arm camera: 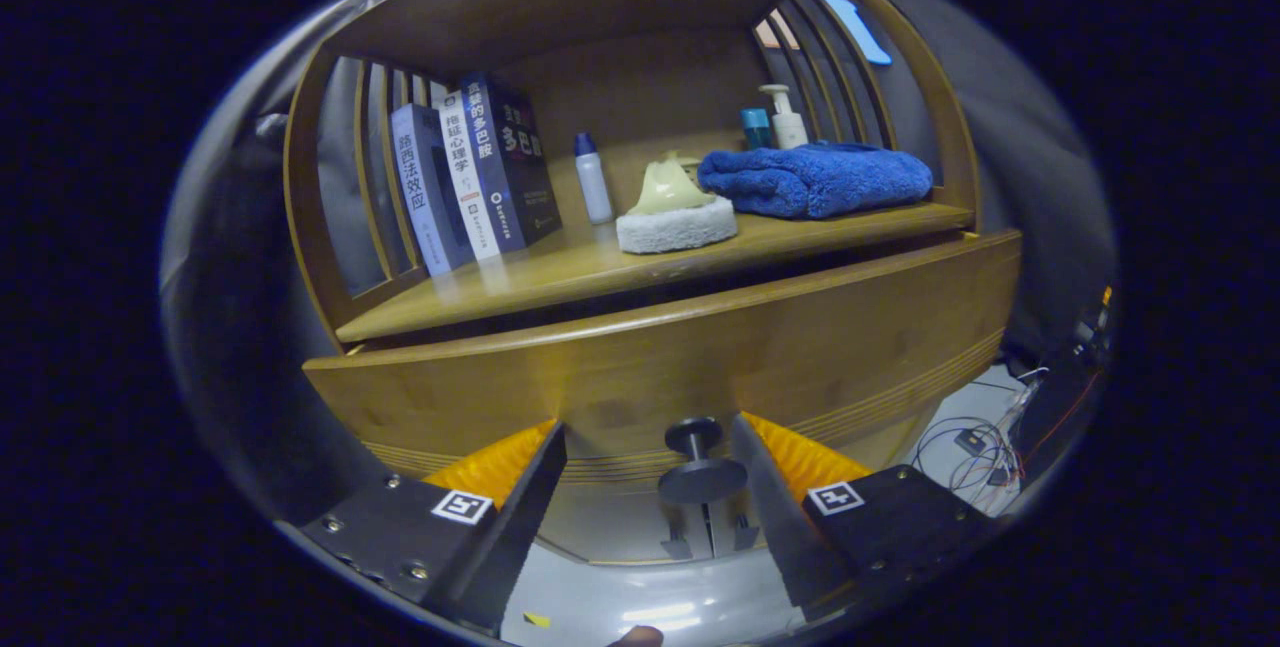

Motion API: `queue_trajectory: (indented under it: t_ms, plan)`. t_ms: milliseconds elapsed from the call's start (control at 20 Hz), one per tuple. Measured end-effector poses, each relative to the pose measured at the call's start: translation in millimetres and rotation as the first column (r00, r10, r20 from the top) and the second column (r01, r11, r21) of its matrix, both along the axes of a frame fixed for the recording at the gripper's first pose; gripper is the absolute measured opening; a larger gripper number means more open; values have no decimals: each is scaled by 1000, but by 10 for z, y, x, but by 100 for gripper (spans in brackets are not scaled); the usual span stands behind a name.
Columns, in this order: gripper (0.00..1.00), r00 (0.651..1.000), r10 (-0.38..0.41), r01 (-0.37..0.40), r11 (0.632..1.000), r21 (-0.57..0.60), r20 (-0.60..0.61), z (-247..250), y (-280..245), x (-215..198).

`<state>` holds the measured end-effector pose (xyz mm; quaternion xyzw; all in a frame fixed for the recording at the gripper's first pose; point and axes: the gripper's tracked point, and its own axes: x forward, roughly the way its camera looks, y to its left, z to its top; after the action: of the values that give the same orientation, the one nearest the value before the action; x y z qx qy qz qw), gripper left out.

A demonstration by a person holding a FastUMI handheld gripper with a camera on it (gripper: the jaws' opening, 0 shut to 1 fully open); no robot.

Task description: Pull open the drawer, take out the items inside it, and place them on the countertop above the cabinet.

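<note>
Nearest you: gripper (645, 487), fingers spread wide, nothing clamped. Between them sits the dark round drawer knob (700, 472), clear of both fingers; its stem runs straight out from the drawer face toward you, so the fingers flank it at a height that would suit closing on it.

Next item: wooden drawer front (680, 357), a broad curved panel with grooved lines along its lower edge. Its long axis runs sideways across your fingers, tilted in this view. It stands a little proud of the shelf edge above, though the lens bends things, so you cannot tell whether the drawer is shut or slightly out. Its contents are hidden.

Above: wooden countertop shelf (560, 267) of the slatted cabinet. Holdings on it:
- upright books (470, 177), leaning at one end;
- small white bottle with blue cap (592, 177);
- pale green and white brush-like pad (675, 212);
- folded blue towel (815, 179);
- pump bottle (785, 117) and blue container (756, 127) at the back.

Whether any of these came out of the drawer, you cannot judge.

Beside the cabinet: loose cables on the floor (975, 452).
</note>
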<state>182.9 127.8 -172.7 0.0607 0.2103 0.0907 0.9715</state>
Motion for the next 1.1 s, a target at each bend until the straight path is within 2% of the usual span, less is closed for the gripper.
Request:
queue_trajectory:
  t_ms: [1100]
  plan:
    - [99, 1000, -4, 4, 999, 39, -6, -47, 59, 217]
